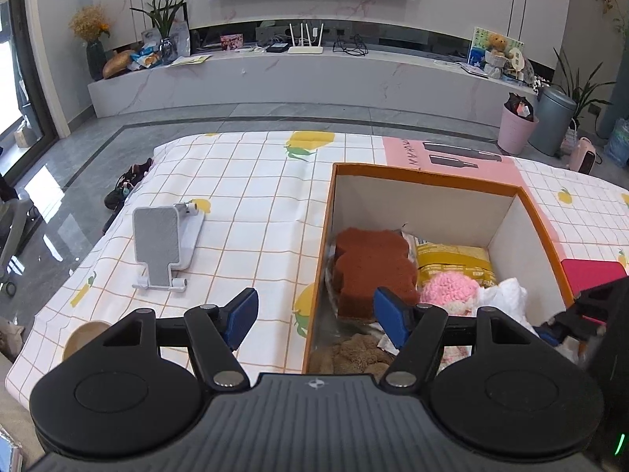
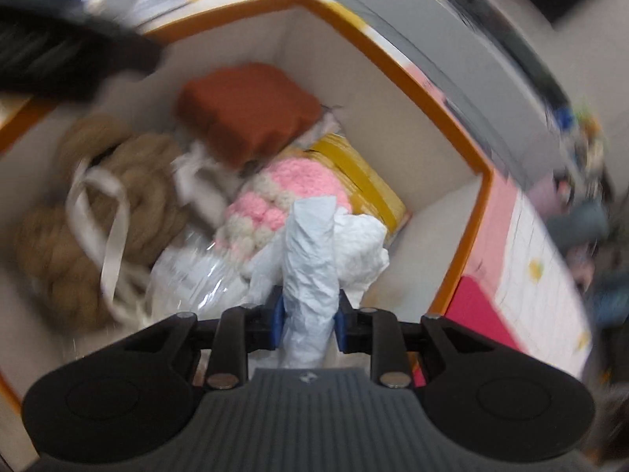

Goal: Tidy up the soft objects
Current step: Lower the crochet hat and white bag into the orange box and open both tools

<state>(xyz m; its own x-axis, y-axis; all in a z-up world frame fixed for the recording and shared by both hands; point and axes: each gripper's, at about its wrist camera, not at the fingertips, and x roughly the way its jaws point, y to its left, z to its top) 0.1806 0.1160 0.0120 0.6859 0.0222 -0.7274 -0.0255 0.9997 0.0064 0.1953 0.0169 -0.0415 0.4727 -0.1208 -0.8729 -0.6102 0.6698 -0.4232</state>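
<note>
Right gripper (image 2: 308,320): blue pads pinching a crumpled white plastic bag (image 2: 314,251), down inside the box
Left gripper (image 1: 314,314): fingers spread wide, holding nothing, hovering at the box's near-left edge
Box: orange-rimmed white cardboard box (image 1: 432,181) on the checked tablecloth (image 1: 243,204)
Inside: pink-and-cream crochet piece (image 2: 283,192), rust-brown sponge (image 1: 371,265) further back

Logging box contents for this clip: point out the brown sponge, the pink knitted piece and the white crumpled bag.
brown sponge (image 1: 371,263), left wrist view, middle of top face.
pink knitted piece (image 2: 302,181), right wrist view, pink upper part.
white crumpled bag (image 2: 314,251), right wrist view, twisted middle.
</note>
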